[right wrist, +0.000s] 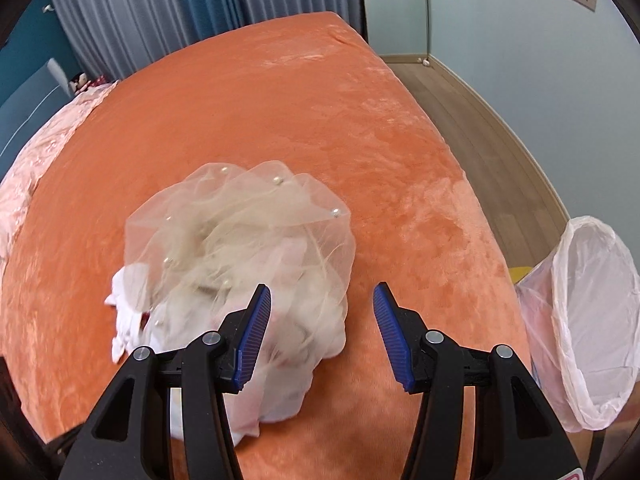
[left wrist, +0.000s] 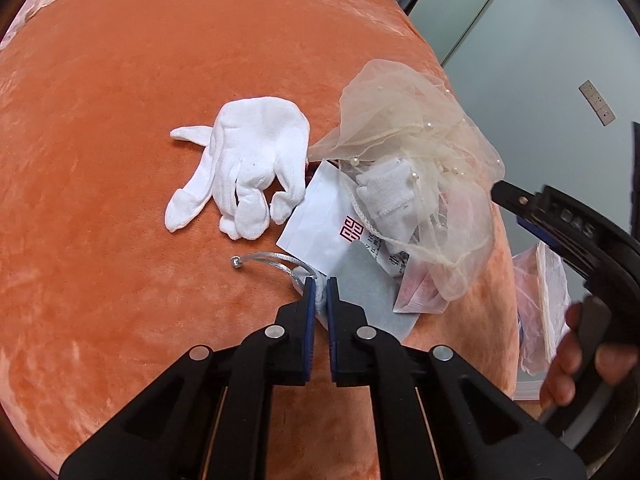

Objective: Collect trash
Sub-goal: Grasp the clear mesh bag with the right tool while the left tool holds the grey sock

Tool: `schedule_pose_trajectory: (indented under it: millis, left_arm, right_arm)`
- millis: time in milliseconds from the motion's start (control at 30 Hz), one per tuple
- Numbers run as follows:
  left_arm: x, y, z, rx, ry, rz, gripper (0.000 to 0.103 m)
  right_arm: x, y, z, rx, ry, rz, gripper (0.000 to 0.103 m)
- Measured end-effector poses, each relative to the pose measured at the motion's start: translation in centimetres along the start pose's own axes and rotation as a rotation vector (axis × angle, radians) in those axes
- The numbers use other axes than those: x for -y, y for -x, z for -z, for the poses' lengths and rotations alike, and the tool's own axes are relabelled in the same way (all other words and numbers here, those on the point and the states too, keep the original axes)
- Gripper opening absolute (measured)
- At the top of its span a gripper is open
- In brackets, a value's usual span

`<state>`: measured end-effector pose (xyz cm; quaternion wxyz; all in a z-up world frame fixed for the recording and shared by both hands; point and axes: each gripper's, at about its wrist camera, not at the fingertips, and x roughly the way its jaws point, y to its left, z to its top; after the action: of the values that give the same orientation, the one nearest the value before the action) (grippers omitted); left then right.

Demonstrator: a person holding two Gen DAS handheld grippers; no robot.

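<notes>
On the orange bed lies a pile of trash: a cream tulle veil with pearls (left wrist: 416,152), white paper packets with red print (left wrist: 320,216), a grey pouch (left wrist: 360,284) with a silver ribbon (left wrist: 272,258), and a white glove (left wrist: 248,168). My left gripper (left wrist: 320,292) is shut on the grey pouch at its gathered corner. My right gripper (right wrist: 322,300) is open and empty, just right of the veil (right wrist: 240,248); its left finger overlaps the veil's edge. The right gripper also shows in the left wrist view (left wrist: 560,220).
A bin lined with a pale plastic bag (right wrist: 592,320) stands on the floor beside the bed's right edge; it also shows in the left wrist view (left wrist: 540,304). A pink quilt (right wrist: 36,168) lies at the bed's far left. Wooden floor and a wall are to the right.
</notes>
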<state>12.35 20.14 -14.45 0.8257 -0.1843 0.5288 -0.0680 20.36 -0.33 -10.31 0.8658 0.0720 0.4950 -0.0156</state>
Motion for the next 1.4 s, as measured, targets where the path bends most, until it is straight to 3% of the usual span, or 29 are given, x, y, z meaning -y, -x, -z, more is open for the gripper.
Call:
schedule_pose_trajectory:
  millis: [67, 133, 167, 200, 233, 267, 333, 467, 567, 933, 1400]
  left_arm:
    - [-0.1, 0.1, -0.1, -0.005, 0.023, 0.011, 0.013]
    - [-0.3, 0.1, 0.1, -0.017, 0.048, 0.026, 0.039]
    - [-0.4, 0.2, 0.2, -0.014, 0.063, 0.020, 0.056]
    - [-0.4, 0.3, 0.4, -0.009, 0.070, 0.016, 0.060]
    - [-0.3, 0.2, 0.6, -0.013, 0.071, 0.014, 0.061]
    - [-0.2, 0.0, 0.7, -0.023, 0.070, 0.016, 0.060]
    - [-0.1, -0.8, 0.9, -0.046, 0.081, 0.024, 0.059]
    - [0.6, -2.1, 0.9, -0.086, 0.082, 0.046, 0.022]
    - [1.0, -1.8, 0.9, -0.075, 0.067, 0.042, 0.008]
    - [3.7, 3.5, -0.1, 0.034, -0.011, 0.030, 0.007]
    - [9.1, 12.2, -0.1, 0.187, -0.111, 0.051, 0.007]
  right_arm:
    - [0.4, -1.0, -0.4, -0.016, -0.017, -0.011, 0.052]
    - [0.5, -2.1, -0.7, -0.042, -0.029, -0.024, 0.051]
    - [0.5, -2.4, -0.7, -0.047, -0.031, -0.029, 0.046]
    - [0.5, -2.9, -0.7, -0.059, -0.033, -0.042, 0.042]
    - [0.4, -3.1, -0.6, -0.068, -0.035, -0.051, 0.030]
    - [0.4, -3.4, -0.5, -0.078, -0.037, -0.059, 0.017]
    - [0.1, -3.5, -0.1, -0.091, -0.032, -0.080, 0.002]
    - [-0.5, -1.7, 0.5, -0.057, 0.005, -0.098, 0.001]
    - [-0.8, 0.6, 0.9, -0.021, 0.030, -0.110, 0.001]
    - [0.2, 11.6, 1.7, 0.157, 0.052, -0.136, 0.001]
    - [5.9, 25.0, 1.8, 0.388, -0.015, -0.139, 0.001]
